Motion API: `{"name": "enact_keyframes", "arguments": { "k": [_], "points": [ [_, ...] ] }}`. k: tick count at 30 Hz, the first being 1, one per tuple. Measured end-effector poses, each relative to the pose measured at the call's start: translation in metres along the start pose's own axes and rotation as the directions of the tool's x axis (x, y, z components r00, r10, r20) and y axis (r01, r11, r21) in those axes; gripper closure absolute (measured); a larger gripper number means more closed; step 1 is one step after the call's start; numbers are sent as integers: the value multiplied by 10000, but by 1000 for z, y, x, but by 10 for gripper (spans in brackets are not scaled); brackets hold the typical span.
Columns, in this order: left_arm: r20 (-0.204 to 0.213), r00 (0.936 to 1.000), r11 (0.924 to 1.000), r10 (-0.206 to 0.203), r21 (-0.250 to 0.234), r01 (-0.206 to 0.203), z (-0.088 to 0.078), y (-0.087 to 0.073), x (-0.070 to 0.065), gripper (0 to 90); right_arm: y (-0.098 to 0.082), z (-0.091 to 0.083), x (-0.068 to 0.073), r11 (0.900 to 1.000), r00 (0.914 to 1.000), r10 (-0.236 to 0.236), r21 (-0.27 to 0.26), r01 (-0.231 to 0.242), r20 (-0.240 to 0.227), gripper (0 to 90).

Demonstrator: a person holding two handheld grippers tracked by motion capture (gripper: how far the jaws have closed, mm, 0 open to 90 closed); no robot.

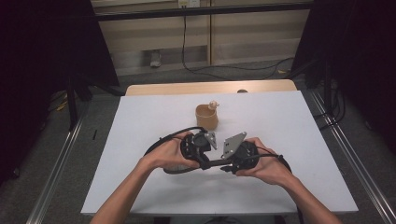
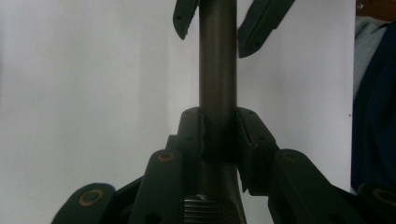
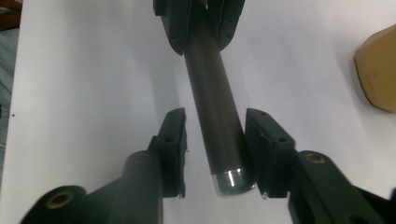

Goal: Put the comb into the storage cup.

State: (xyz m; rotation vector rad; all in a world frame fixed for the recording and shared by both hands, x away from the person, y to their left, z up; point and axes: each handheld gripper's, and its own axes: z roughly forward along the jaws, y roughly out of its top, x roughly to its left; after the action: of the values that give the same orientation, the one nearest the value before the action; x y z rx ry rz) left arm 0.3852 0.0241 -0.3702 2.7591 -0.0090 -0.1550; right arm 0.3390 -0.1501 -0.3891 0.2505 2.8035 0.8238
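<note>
A dark rod [image 1: 217, 163] with a silver end cap lies level between my two grippers, just above the white table [image 1: 140, 140]. My left gripper [image 1: 207, 164] is shut on one end of the rod [image 2: 217, 70], its pads pressed on both sides [image 2: 218, 116]. My right gripper [image 1: 229, 167] faces it from the right. Its jaws [image 3: 215, 116] straddle the capped end of the rod [image 3: 212, 93]. One pad stands clear of the rod with a gap and the other is at its side. A person's hands hold both grippers.
A tan cup [image 1: 207, 116] with a small pale thing sticking out of it stands on the table beyond the grippers, also at the edge of the right gripper view [image 3: 378, 70]. Cables loop around both hands. Metal rails run along both sides of the table.
</note>
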Motion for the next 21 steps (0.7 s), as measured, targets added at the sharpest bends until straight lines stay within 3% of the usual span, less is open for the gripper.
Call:
{"name": "enact_keyframes", "arguments": {
  "k": [13,15,21],
  "points": [
    [187,9998,10000,-80,-9,80,2,-1,3,729,0,4,0,9991,9992,-401,108,400,64,688],
    [281,9996,10000,75,-30,-75,2,-1,6,727,0,5,0,9991,9991,-408,88,407,84,697],
    [582,9983,9999,26,-117,-19,0,-4,12,715,0,9,1,9982,9983,-566,163,569,-161,726]
  ]
}}
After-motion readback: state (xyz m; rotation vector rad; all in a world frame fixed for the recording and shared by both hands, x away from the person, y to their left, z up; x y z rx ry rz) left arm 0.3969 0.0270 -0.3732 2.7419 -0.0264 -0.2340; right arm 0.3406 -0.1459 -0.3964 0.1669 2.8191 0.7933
